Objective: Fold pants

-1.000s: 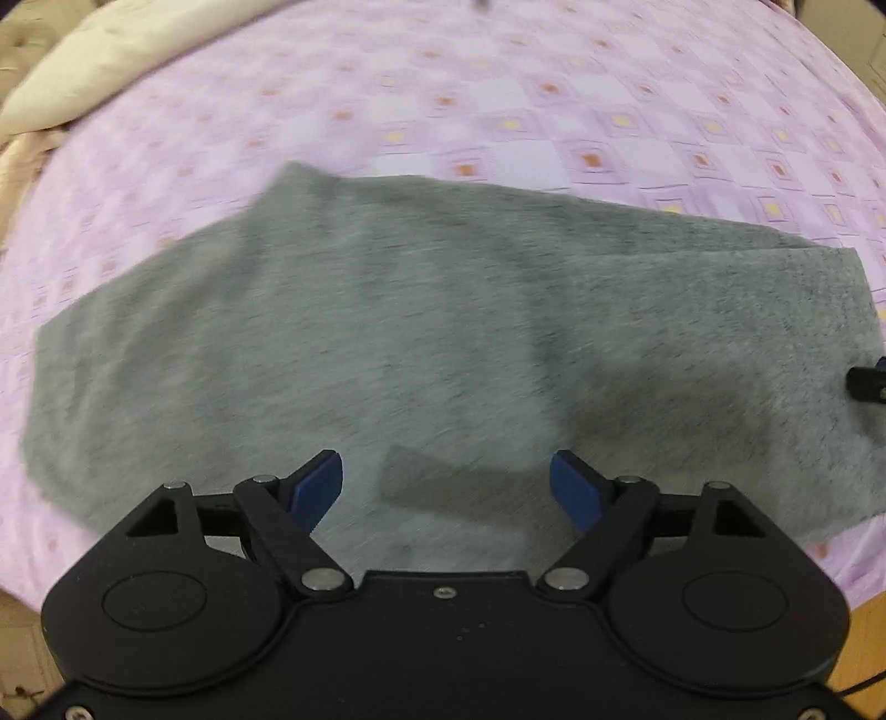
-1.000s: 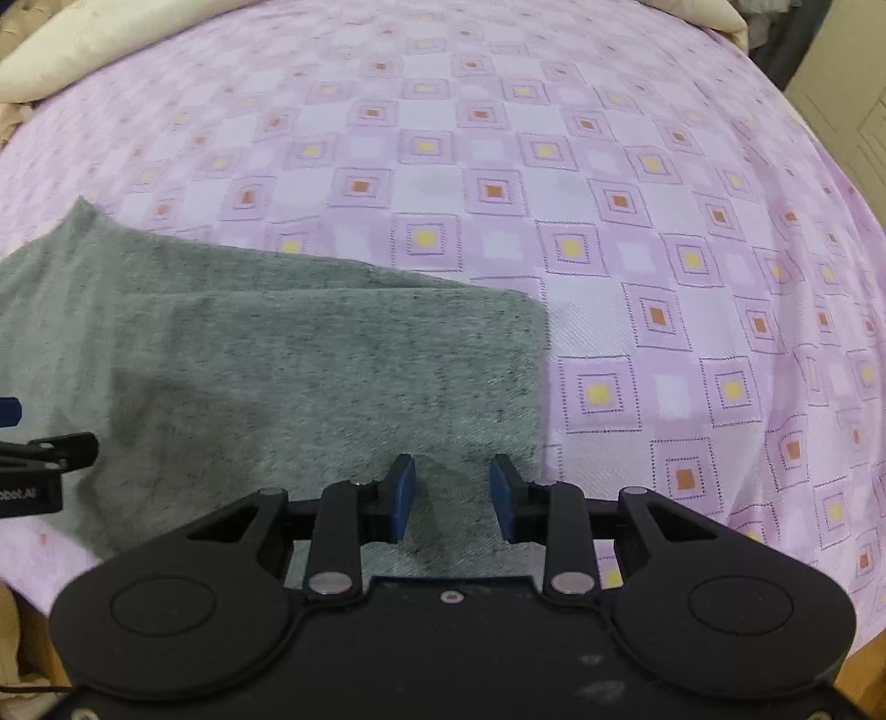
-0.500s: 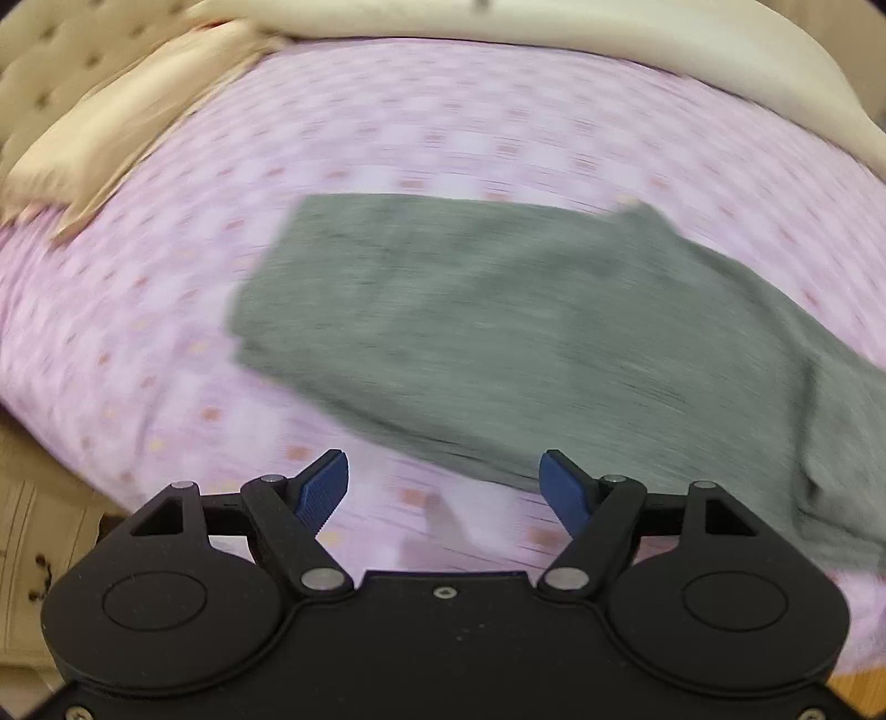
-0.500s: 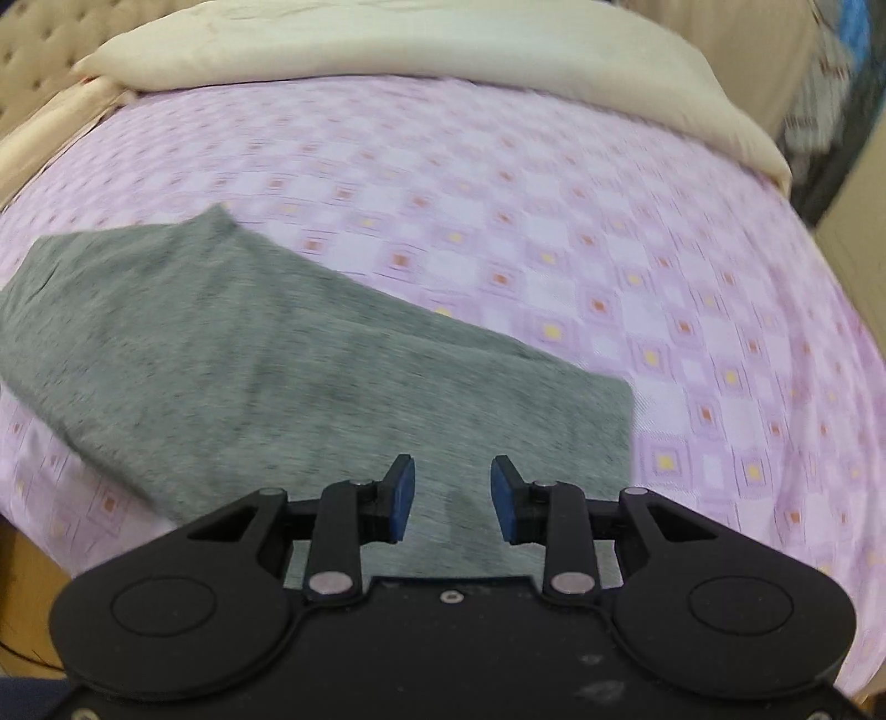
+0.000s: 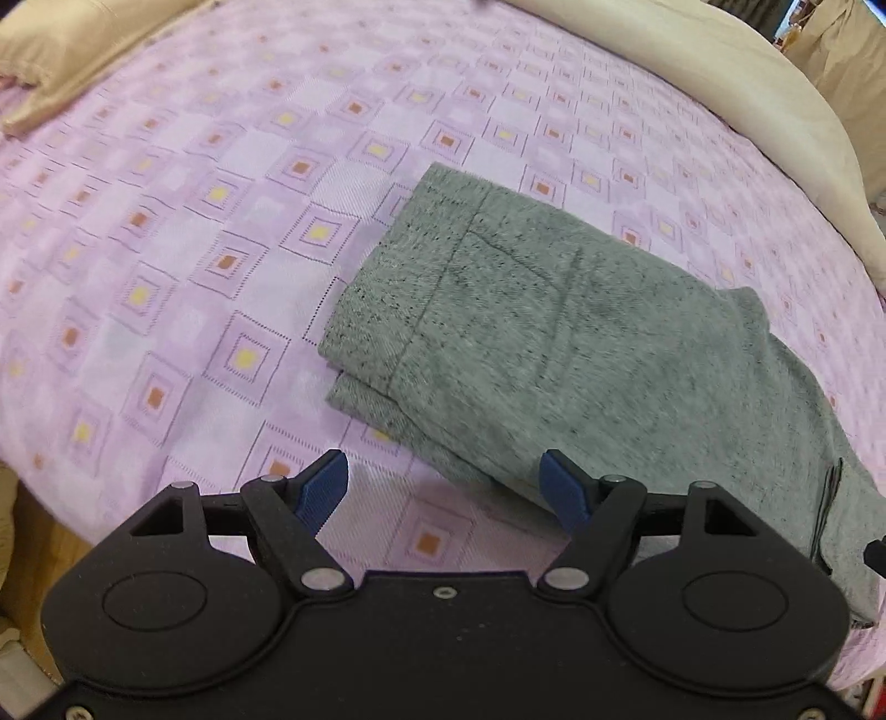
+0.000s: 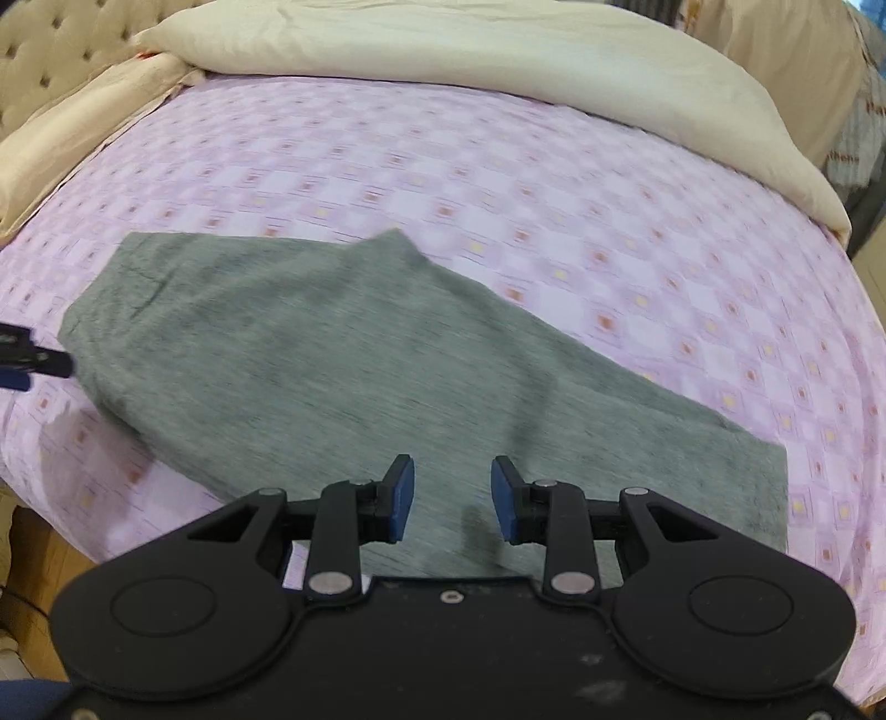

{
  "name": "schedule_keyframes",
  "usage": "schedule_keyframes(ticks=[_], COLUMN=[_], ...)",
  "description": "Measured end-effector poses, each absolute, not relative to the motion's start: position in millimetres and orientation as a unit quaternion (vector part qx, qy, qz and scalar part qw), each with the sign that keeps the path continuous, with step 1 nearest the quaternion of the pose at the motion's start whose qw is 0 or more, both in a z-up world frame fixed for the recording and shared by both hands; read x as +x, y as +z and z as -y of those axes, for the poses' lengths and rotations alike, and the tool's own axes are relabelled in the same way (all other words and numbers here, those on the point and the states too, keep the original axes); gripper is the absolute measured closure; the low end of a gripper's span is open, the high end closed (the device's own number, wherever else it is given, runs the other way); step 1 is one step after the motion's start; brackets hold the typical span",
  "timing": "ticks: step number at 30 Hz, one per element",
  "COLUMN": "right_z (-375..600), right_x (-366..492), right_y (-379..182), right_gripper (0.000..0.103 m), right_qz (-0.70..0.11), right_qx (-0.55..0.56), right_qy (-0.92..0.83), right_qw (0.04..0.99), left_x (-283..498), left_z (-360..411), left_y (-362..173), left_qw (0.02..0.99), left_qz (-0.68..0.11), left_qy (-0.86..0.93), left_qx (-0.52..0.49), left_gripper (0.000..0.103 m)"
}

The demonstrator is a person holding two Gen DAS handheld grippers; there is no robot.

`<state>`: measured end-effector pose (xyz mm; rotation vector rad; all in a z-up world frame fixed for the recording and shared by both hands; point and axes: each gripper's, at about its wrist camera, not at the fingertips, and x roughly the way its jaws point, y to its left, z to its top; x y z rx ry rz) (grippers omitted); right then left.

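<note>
Grey pants (image 5: 581, 354) lie folded lengthwise on the purple patterned bedsheet (image 5: 194, 232). In the left wrist view the waistband end points to the upper left. My left gripper (image 5: 446, 490) is open wide and empty, just short of the near waistband corner. In the right wrist view the pants (image 6: 343, 354) stretch from the left to the lower right. My right gripper (image 6: 453, 501) is open with a narrower gap, empty, above the leg part. The left gripper's tip (image 6: 33, 360) shows at the left edge.
A cream duvet (image 6: 470, 61) lies along the far side of the bed. A beige pillow (image 5: 66, 50) is at the upper left, by a tufted headboard (image 6: 50, 61). The bed's near edge drops to wooden floor (image 5: 39, 531) at the lower left.
Both grippers have pulled back and swung left along the pants. The left one now faces the waistband end. The right one sits higher over the legs. Both stay open.
</note>
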<state>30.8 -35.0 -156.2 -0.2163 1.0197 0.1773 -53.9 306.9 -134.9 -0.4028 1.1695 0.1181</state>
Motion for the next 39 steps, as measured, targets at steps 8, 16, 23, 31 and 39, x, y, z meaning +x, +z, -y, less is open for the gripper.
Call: schedule_keyframes(ticks=[8, 16, 23, 31, 39], right_z=[-7.1, -11.7, -14.1, -6.2, 45.0], right_x=[25.9, 37.7, 42.6, 38.3, 36.8], right_y=[-143.7, -147.3, -147.5, -149.5, -158.7], right_gripper=[0.07, 0.07, 0.07, 0.07, 0.07], right_qz=[-0.487, -0.502, -0.503, -0.508, -0.521], right_qx=[-0.138, -0.124, -0.126, -0.11, -0.042], right_qy=[0.084, 0.065, 0.065, 0.079, 0.069], right_qw=[0.858, 0.853, 0.853, 0.851, 0.85], left_x=[-30.1, -17.0, -9.6, -16.4, -26.0], left_z=[-324.4, -337.0, -337.9, -316.1, -257.8], left_y=[-167.2, -167.4, -170.8, -137.7, -61.6], left_qw=[0.79, 0.781, 0.785, 0.826, 0.875], left_qz=[-0.574, -0.571, -0.569, -0.539, -0.476], left_qy=[0.022, -0.007, -0.005, 0.0, 0.001], left_qx=[-0.216, -0.25, -0.247, -0.163, -0.087], left_gripper=[0.026, 0.026, 0.028, 0.073, 0.079])
